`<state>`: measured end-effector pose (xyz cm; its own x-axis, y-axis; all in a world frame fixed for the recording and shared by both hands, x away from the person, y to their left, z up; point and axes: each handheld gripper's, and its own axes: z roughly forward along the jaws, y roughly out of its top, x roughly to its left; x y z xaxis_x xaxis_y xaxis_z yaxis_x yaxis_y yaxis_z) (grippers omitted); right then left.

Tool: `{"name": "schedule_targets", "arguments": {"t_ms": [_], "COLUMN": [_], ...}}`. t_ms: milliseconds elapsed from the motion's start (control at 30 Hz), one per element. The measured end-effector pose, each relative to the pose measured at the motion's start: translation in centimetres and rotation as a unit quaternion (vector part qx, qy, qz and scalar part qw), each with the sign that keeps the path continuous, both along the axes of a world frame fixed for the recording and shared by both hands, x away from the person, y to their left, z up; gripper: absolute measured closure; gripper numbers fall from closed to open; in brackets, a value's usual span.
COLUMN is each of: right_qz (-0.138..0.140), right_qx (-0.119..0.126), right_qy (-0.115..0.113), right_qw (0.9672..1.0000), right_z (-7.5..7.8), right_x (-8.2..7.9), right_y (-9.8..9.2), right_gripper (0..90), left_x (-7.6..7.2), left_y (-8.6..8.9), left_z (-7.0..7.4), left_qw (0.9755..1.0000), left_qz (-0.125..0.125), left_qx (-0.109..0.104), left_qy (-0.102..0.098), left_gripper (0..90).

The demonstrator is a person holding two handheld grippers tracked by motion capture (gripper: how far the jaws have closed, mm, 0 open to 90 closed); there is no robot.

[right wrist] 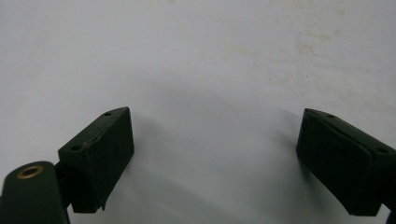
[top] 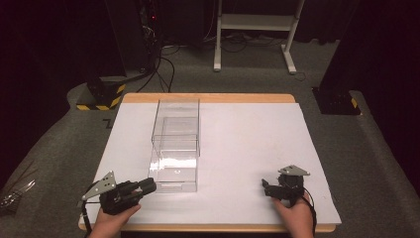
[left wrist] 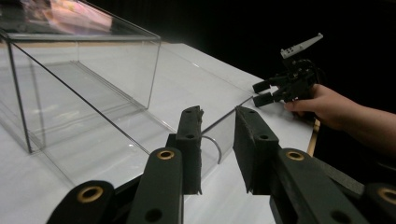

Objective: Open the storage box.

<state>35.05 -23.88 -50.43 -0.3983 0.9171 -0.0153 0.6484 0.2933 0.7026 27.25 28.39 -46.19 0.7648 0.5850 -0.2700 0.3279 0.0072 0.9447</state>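
The white table top [top: 247, 144] is bright under light from above, while the floor and the room behind it stay very dim, almost black at the far corners. The clear box [top: 176, 144] shows white glare on its near part and pink reflections on its top in the left gripper view. In the right gripper view the jaws throw soft grey shadows on the table (the surface looks a little stained). All pictures are slightly soft, and close jaws are blurred.
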Motion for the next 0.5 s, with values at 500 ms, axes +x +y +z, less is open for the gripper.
{"name": "schedule_targets", "arguments": {"t_ms": [500], "right_qz": [0.0], "right_qx": [0.0], "right_qy": [0.0], "right_qw": [1.0], "right_z": [0.0], "right_x": [0.0], "right_y": [0.0], "right_gripper": [11.0], "left_x": [0.3], "left_y": [3.0], "left_z": [-0.5], "left_qw": [0.9921], "left_qz": [0.123], "left_qx": [0.015], "left_qy": [-0.016], "left_gripper": [57.7]}}
